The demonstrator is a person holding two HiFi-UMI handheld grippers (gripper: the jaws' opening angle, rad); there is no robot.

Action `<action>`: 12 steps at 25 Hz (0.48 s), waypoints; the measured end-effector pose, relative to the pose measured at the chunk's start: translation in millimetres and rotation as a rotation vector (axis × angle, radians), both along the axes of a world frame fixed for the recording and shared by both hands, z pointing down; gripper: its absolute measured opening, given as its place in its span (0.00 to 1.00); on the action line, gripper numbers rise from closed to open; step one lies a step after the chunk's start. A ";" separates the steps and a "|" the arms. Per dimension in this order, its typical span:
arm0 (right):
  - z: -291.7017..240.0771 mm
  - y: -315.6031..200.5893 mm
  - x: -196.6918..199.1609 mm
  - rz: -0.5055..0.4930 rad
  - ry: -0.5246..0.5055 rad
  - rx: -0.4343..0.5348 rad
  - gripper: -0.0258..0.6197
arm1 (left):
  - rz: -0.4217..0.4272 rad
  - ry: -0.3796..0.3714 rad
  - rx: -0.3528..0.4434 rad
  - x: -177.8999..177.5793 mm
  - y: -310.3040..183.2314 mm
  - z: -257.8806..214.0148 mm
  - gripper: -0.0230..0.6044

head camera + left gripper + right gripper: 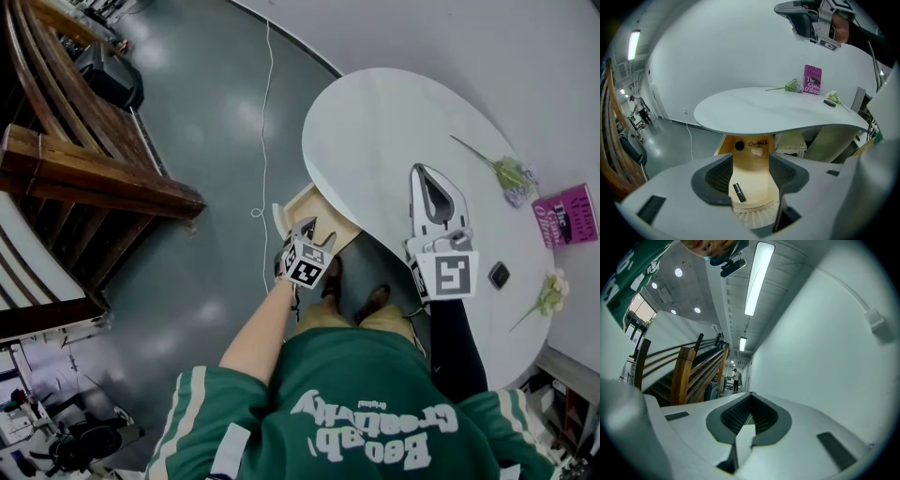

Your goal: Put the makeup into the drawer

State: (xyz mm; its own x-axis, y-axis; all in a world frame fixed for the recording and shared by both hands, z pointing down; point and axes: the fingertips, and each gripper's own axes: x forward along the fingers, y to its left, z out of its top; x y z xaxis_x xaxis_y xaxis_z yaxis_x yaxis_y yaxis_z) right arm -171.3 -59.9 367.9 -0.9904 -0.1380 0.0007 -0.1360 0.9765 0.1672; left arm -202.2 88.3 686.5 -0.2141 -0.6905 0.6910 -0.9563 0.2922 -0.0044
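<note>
Release step. Left gripper (750, 176) jaws stand wide over the open drawer (757, 166); the lipstick (738, 192) lies free on its floor. Right gripper (751, 416) closed, empty (level above the table (375, 141)). Next, we judge: lift left clear.

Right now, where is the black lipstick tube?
In the left gripper view the lipstick tube lies loose in the open wooden drawer below the white table, framed between the parted jaws of the left gripper.

The left gripper (750, 178) holds its jaws apart over the open wooden drawer (723, 145) below the white desk (778, 110). A dark lipstick (738, 192) lies inside.
</note>
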 end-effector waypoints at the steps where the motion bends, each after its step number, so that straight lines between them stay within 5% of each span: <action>1: 4.0 -1.0 1.8 -0.004 0.013 0.005 0.05 | -0.006 -0.013 0.018 -2.6 -2.5 -6.8 0.44; 6: -16.1 -5.2 1.8 0.019 -0.073 -0.022 0.05 | -0.048 -0.121 0.177 -19.9 -24.3 -76.9 0.44; 12: -24.7 -13.1 7.0 0.031 -0.095 -0.011 0.05 | -0.034 -0.325 0.429 -35.7 -58.1 -217.8 0.44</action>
State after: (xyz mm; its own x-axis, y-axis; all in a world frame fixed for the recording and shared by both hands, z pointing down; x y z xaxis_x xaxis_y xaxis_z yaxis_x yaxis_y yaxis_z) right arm -164.3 -73.0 343.2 -0.9814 -0.1687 -0.0913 -0.1805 0.9733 0.1417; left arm -237.9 30.2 468.6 -0.3974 -0.8850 0.2424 -0.9154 0.3640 -0.1717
